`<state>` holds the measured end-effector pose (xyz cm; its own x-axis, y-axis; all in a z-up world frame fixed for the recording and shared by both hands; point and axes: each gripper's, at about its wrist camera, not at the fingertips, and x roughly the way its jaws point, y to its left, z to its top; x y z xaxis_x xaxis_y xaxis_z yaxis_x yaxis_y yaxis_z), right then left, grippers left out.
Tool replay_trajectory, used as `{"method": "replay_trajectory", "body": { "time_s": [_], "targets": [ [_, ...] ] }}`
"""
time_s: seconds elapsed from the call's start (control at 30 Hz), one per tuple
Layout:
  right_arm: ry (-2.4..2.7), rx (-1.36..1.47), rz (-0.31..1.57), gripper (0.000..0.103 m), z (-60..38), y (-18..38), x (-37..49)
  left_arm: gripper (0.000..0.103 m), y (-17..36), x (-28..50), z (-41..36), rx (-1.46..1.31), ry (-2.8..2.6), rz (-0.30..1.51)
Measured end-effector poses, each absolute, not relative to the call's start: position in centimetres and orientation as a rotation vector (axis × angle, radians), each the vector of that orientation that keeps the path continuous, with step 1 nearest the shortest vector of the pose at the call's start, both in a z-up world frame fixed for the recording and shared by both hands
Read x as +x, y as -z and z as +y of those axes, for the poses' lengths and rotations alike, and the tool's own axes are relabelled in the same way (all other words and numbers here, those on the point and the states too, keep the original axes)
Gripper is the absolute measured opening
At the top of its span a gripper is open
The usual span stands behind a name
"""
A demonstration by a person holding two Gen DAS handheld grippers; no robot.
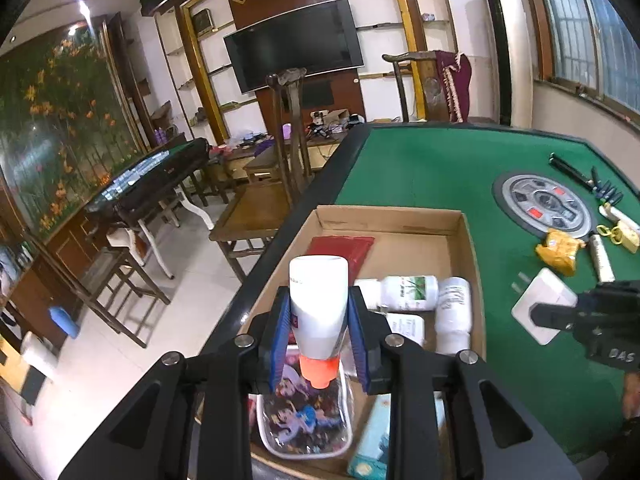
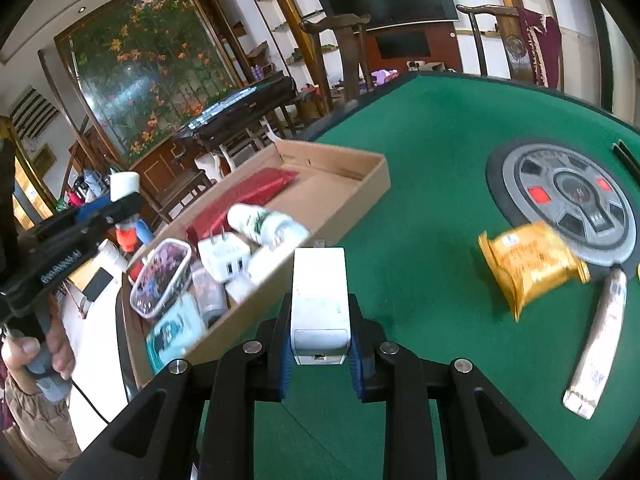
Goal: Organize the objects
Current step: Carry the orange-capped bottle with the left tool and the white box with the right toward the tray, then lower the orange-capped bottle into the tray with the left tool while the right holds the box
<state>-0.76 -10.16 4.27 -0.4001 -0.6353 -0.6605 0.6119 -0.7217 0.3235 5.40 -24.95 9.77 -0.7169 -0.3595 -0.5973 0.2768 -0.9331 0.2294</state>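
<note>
My left gripper [image 1: 319, 320] is shut on a white tube with an orange cap [image 1: 319, 312] and holds it over the cardboard box [image 1: 474, 248]. The box holds a red pouch [image 1: 344, 250], white bottles [image 1: 408, 292], a clear case with cartoon print [image 1: 308, 420] and a teal packet [image 1: 372, 440]. My right gripper [image 2: 319, 320] is shut on a white power adapter [image 2: 319, 304] above the green table [image 2: 420, 168], right of the box [image 2: 360, 192]. A gold snack packet [image 2: 528, 268] and a white tube [image 2: 600, 344] lie on the felt to the right.
A round grey control panel [image 2: 568, 200] sits in the table's middle. A padlock with keys [image 1: 622, 234], a white item [image 1: 616, 212] and dark tools [image 1: 580, 172] lie at the far right. Wooden chairs [image 1: 280, 160] stand beyond the table's left edge.
</note>
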Motion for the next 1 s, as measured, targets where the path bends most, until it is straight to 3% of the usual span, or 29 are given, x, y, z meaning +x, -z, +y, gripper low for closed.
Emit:
{"method": "replay_trajectory", "body": {
  "time_s": [0.73,1.0],
  "targets": [
    [2.133,0.972,-0.072,0.025,-13.4,-6.6,-5.6,0.027,-7.9,1.3,-26.3,1.041,2.574,-0.198],
    [2.099,0.880,-0.053,0.025,-15.2,-9.0,-7.4,0.027,-8.3,1.0,-27.4,1.078,2.607,-0.108]
  ]
}}
